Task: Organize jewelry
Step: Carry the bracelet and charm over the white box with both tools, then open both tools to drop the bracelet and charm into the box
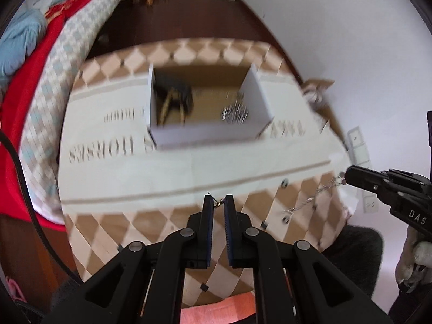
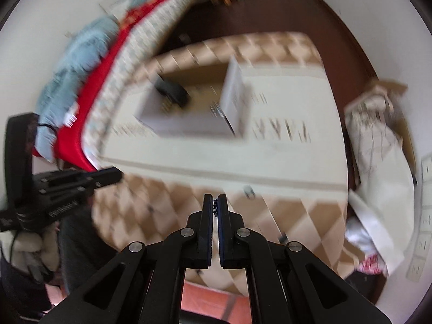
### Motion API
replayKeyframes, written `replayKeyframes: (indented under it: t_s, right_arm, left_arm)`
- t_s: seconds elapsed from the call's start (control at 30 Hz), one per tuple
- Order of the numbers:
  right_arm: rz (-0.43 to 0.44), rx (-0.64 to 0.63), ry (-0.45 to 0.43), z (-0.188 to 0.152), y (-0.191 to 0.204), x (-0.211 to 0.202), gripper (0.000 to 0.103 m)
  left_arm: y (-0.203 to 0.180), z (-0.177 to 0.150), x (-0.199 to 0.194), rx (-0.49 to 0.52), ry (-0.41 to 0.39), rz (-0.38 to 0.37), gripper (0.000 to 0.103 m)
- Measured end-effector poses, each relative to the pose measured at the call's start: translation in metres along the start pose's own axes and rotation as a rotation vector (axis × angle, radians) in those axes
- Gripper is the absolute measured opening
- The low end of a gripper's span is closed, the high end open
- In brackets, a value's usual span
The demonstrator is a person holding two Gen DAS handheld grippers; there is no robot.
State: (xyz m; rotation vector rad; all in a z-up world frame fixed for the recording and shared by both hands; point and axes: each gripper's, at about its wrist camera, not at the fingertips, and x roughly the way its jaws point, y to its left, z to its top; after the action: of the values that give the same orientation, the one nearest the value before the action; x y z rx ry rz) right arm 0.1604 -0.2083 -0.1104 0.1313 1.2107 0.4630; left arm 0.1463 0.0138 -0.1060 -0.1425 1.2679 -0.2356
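Note:
A white open box (image 1: pixel 205 132) stands on the patterned table; it holds a dark item with gold chain (image 1: pixel 172 100) on the left and a silver jewelry pile (image 1: pixel 234 112) on the right. My left gripper (image 1: pixel 218 202) is nearly closed, pinching a small gold clasp (image 1: pixel 218 203) at its tips. My right gripper (image 2: pixel 215 203) is shut on a silver chain (image 2: pixel 215 207). In the left wrist view the right gripper (image 1: pixel 348 176) sits at the right, and the silver chain (image 1: pixel 313 195) hangs from it down to the table. The box (image 2: pixel 189 127) also shows, blurred, in the right wrist view.
The table (image 1: pixel 189 167) carries a cream and tan diamond cloth with printed letters. A bed with red and checked covers (image 1: pixel 40 94) lies to the left. A cardboard box with paper (image 2: pixel 378 124) stands at the right by the wall. The left gripper (image 2: pixel 81 181) shows at left.

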Motion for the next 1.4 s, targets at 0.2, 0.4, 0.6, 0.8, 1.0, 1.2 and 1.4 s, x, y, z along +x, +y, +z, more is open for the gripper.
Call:
replayKeyframes:
  t_s: [0.2,0.4,0.6,0.8,1.0,1.2,1.4]
  right_arm:
    - [0.046,-0.063,-0.108,0.06,0.035,-0.037,0.003]
    - [0.059,-0.051,-0.091,0.111,0.042,-0.019,0.003]
    - [0.07,-0.025,-0.008,0.141,0.039,0.033,0.003]
    - [0.07,0.004,0.071,0.159,0.033,0.079,0.003]
    - [0.054,0.046,0.139,0.174,0.018,0.104,0.006]
    - [0.015,0.068,0.11,0.175,0.005,0.096,0.07]
    - [-0.162,0.034,0.061,0.157,-0.001,0.079,0.1]
  left_arm:
    - [0.015,0.05,-0.023,-0.027,-0.063,-0.07,0.005]
    - [0.037,0.087,0.0,-0.128,-0.007,-0.186,0.005]
    - [0.06,0.107,0.047,-0.249,0.099,-0.299,0.006]
    - [0.069,0.118,0.077,-0.3,0.169,-0.274,0.007]
    - [0.066,0.128,0.084,-0.279,0.164,-0.206,0.066]
    - [0.074,0.127,0.073,-0.274,0.127,-0.151,0.092]
    - [0.078,0.111,0.044,-0.229,0.014,0.083,0.096]
